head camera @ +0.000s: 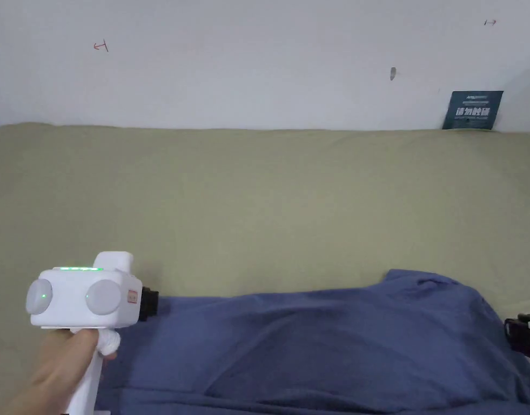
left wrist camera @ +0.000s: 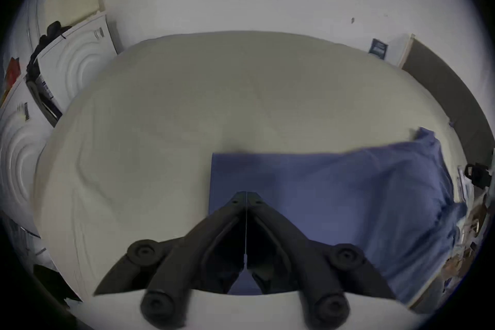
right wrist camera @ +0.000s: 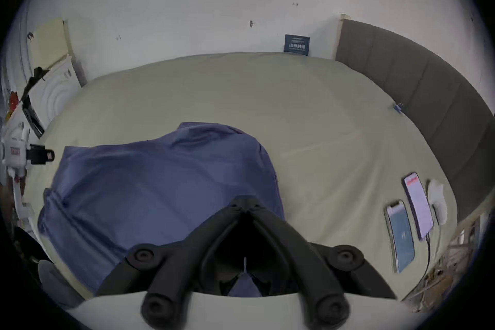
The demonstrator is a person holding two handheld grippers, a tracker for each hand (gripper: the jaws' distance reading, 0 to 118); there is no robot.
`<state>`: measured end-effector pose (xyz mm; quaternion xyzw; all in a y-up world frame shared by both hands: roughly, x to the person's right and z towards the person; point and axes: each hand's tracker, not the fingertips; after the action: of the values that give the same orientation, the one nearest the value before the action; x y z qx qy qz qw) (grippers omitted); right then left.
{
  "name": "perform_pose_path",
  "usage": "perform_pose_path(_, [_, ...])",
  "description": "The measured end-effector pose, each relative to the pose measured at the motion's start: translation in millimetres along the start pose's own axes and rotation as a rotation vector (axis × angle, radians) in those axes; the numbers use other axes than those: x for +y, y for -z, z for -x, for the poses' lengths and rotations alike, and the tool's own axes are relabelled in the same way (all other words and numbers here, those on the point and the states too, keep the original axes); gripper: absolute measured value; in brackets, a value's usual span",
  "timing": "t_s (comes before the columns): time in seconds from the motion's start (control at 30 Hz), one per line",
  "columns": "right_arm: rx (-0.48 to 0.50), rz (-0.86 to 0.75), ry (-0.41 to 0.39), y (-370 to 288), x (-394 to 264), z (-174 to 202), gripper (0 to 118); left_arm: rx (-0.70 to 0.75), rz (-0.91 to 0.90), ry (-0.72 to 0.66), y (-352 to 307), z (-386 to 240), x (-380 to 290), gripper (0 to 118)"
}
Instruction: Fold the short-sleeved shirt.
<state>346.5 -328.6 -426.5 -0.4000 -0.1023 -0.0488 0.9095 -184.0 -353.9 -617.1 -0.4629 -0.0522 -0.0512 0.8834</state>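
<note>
Blue shirt (head camera: 323, 346) stretched left-right between left gripper (left wrist camera: 246, 198) and right gripper (right wrist camera: 245, 203), both clamped on cloth; green bed (head camera: 258, 205) open beyond

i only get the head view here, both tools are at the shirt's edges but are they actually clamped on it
Observer: Yes on the left. In the left gripper view the left tool has its jaws closed on the blue shirt.
Operator: and the right one
Observer: The right tool is closed on the shirt's edge as well.
Operator: anything on the bed to my right
Observer: Two phones lie side by side on the sheet, apart from the shirt.
</note>
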Motion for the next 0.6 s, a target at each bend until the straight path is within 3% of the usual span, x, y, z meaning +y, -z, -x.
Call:
perform_pose_path(0.03, [-0.006, 0.005, 0.001, 6.5, 1.1, -4.6, 0, 0.038, 0.052, 0.014, 13.9, 0.9, 3.6, 118])
perform_pose_path(0.1, [-0.015, 0.030, 0.000, 15.0, 2.2, -12.6, 0, 0.084, 0.000, 0.031, 27.8, -1.2, 8.2, 106])
perform_pose_path(0.17, [-0.037, 0.049, 0.005, 30.6, 2.8, -20.5, 0, 0.043, 0.083, 0.016, 38.3, -4.2, 10.8, 90])
perform_pose_path(0.27, [-0.048, 0.058, -0.009, 41.0, 11.3, -25.0, 0, 0.036, 0.051, 0.044, 36.2, -7.1, 4.5, 84])
perform_pose_path(0.3, [-0.044, 0.060, -0.010, 44.9, 16.1, -27.5, 0, 0.006, 0.038, 0.061, 34.4, -7.7, 5.0, 76])
perform_pose_path(0.33, [-0.032, 0.078, -0.013, 50.9, 22.5, -29.8, 0, 0.010, 0.018, 0.065, 31.3, -11.1, 5.3, 51])
perform_pose_path(0.37, [-0.028, 0.098, -0.012, 57.2, 27.8, -31.4, 6, 0.009, -0.012, 0.076, 20.9, -17.2, 3.4, 1])
perform_pose_path(0.4, [-0.030, 0.118, -0.017, 62.8, 29.4, -29.1, 31, 0.009, -0.024, 0.080, 21.4, -18.8, 0.3, 1])
perform_pose_path(0.47, [-0.036, 0.195, -0.010, 85.0, 30.8, -28.5, 118, 0.007, 0.005, 0.106, 29.4, -20.6, -6.5, 1])
perform_pose_path(0.5, [-0.058, 0.106, -0.014, 87.9, 41.9, -30.1, 109, 0.015, 0.006, 0.112, 27.7, -21.5, -4.6, 1])
perform_pose_path(0.6, [-0.104, 0.258, -0.042, 121.2, 62.5, -12.8, 98, 0.011, -0.001, 0.082, 29.3, -19.6, -8.5, 1])
